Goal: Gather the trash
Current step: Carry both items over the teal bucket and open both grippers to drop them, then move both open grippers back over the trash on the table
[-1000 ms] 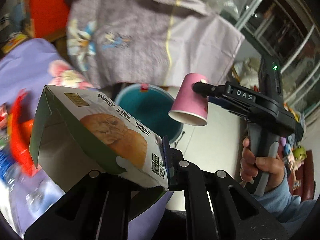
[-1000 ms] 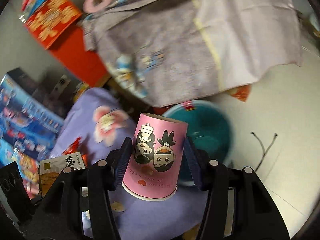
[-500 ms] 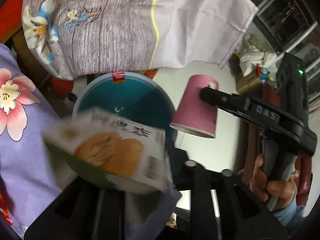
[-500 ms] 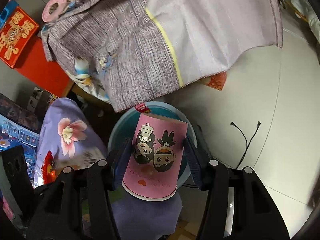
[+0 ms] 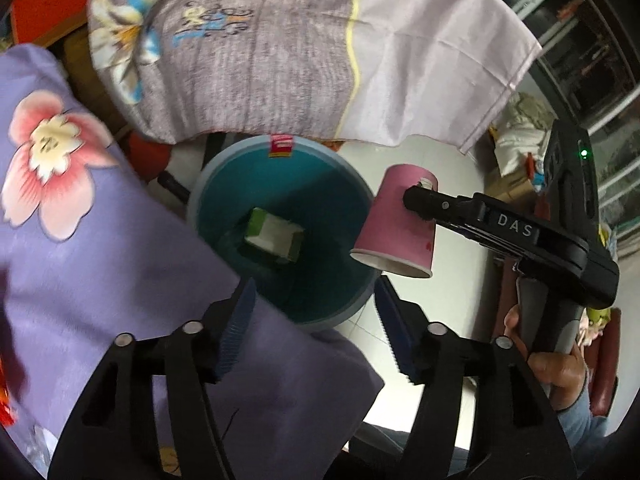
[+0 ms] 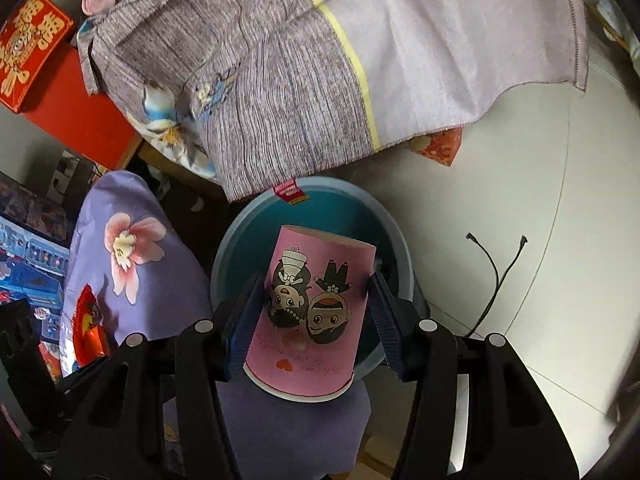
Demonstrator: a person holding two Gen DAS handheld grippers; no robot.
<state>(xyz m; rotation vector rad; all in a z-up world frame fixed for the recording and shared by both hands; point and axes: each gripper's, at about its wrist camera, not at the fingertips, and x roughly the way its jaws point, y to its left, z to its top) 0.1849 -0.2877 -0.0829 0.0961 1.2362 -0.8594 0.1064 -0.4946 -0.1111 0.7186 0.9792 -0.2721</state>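
One box lies in teal bin; left gripper empty, jaws opening. Right gripper clamps pink cup above bin rim; off-centre release risks floor landing.

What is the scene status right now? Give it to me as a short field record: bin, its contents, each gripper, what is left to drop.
bin: round teal plastic bin on the pale floor, beside the purple floral cloth
bin contents: green and white cardboard snack box lying at the bottom
left gripper: left gripper above the bin, jaws opening, nothing between them
right gripper: right gripper closed on the pink paper cup with cartoon couple, mouth toward the camera
cup position: over the bin's rim, not yet released
left to drop: pink paper cup
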